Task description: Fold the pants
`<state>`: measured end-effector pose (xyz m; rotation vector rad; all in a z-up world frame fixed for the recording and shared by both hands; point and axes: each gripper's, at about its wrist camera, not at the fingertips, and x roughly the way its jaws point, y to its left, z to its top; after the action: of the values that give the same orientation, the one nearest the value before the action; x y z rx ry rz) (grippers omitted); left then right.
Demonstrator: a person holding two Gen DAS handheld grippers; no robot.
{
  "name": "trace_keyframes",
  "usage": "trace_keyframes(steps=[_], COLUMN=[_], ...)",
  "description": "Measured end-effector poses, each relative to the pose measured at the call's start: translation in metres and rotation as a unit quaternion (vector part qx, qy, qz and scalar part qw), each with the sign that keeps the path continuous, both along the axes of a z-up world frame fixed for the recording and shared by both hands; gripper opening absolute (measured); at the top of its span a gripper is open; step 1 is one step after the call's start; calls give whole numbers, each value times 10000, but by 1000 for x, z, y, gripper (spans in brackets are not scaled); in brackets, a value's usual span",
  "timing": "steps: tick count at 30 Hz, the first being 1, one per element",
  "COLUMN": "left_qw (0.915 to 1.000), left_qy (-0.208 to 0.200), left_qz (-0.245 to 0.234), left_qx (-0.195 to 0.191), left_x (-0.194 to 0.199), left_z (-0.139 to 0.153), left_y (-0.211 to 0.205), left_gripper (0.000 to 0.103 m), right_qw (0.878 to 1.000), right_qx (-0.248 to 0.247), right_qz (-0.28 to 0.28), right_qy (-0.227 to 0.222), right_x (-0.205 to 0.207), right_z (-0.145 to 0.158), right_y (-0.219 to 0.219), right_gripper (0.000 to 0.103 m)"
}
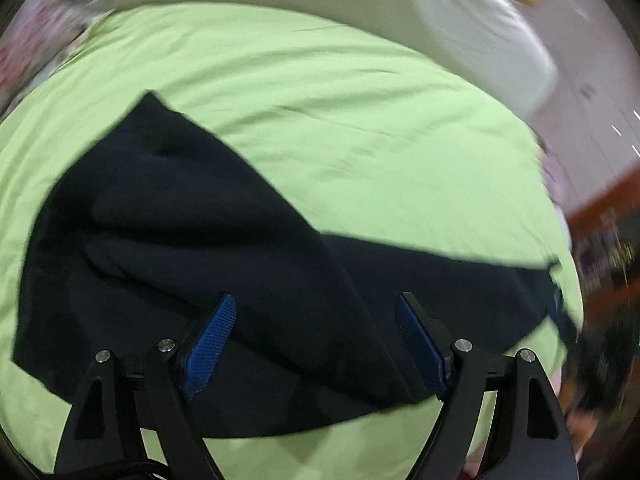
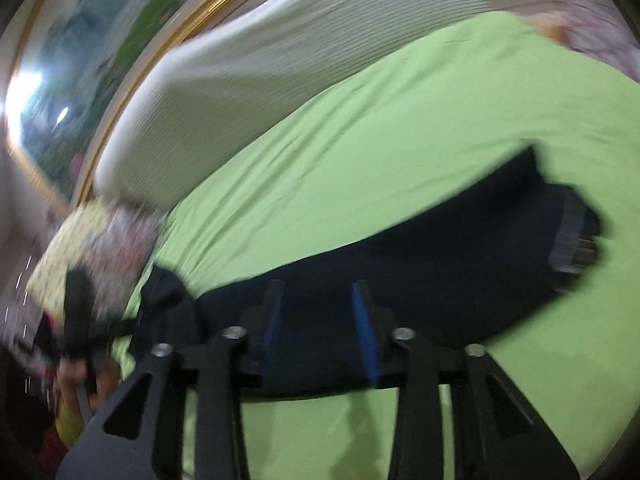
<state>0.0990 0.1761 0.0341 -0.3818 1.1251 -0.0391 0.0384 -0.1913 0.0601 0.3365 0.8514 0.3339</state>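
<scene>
A: Where are the pants lying?

B: They are lying on the light green bed sheet, dark navy, partly folded over themselves. In the left wrist view one part is stretching away to the right across the sheet.

A: What is the left gripper doing?

B: It is hovering over the pants with its jaws spread wide, gripping nothing.

A: And the right gripper?

B: Its jaws are standing apart too, narrower, with dark cloth showing between the blue pads. Whether they are touching the cloth, I cannot tell; the view is blurring.

A: Anything else?

B: A white ribbed pillow is resting at the far edge of the bed.
</scene>
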Motion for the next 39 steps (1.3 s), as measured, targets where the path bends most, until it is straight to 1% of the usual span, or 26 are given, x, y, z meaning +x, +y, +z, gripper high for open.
trace_keyframes(steps=[3,4,5,7,9,11,13,14,15,16,18,19,21,22,23,24,25,27,28,30,32,34,36,37,39], left_qw=[9973,9949,9931,9889,9807,9733,9686,9669,9651,9645,9664,9683,9715,9740,9769,9798,9833,9893,9922,9954,9957,9940,9905,9878,9824], left_qy=[549,739,894,1184,1576,1879,2054,2093,2117,2110,2007,1907,1745,1688,1599,1477,1317,1010,789,402,96,-237,-468,-632,-844], left_qz=[491,679,746,766,737,746,701,668,610,496,193,46,7,43,93,154,221,366,460,638,829,1061,1286,1400,1592], left_qx=[39,72,148,475,894,1087,1214,1300,1413,1510,1592,1610,1603,1513,1417,1341,1235,992,846,583,402,92,-118,-249,-501], left_x=[34,45,55,79,101,115,127,130,133,134,134,130,120,115,110,103,95,79,68,47,25,1,-19,-35,-66], left_z=[2,2,1,-2,-13,-25,-34,-38,-41,-43,-47,-48,-48,-48,-46,-43,-38,-26,-18,-6,4,10,16,17,12], left_y=[16,23,25,25,23,23,19,17,14,10,3,1,1,4,8,13,18,27,32,42,51,62,70,76,93], left_gripper=[82,82,82,82,81,81,80,74,63,55,21,18,9,9,6,5,4,3,3,3,3,3,3,3,3], right_qw=[9971,9941,9909,9850,9787,9735,9684,9659,9629,9612,9565,9550,9531,9523,9515,9503,9500,9497,9490,9476,9451,9405,9337,9288,9216], right_qx=[-122,-162,-167,-241,-319,-416,-456,-477,-517,-561,-734,-827,-947,-940,-949,-968,-951,-964,-984,-964,-901,-876,-929,-1031,-1219], right_qz=[736,1042,1304,1668,1980,2189,2389,2484,2585,2637,2757,2774,2779,2803,2829,2869,2888,2929,2960,3033,3136,3282,3455,3550,3670], right_qy=[163,248,292,363,438,519,546,558,576,582,615,644,739,760,745,721,712,547,463,286,178,32,-148,-278,-341], right_x=[10,15,20,27,33,40,44,42,44,44,47,48,49,50,49,48,51,47,45,39,34,29,20,14,8], right_z=[-13,-19,-24,-32,-42,-49,-54,-57,-60,-62,-68,-73,-80,-83,-85,-86,-85,-79,-75,-65,-57,-49,-41,-38,-39], right_y=[42,60,76,100,120,136,144,146,151,156,161,164,170,171,172,172,176,175,175,174,174,174,176,175,175], right_gripper=[44,45,45,49,50,50,50,50,50,50,50,50,50,46,39,20,9,7,6,6,6,6,6,6,6])
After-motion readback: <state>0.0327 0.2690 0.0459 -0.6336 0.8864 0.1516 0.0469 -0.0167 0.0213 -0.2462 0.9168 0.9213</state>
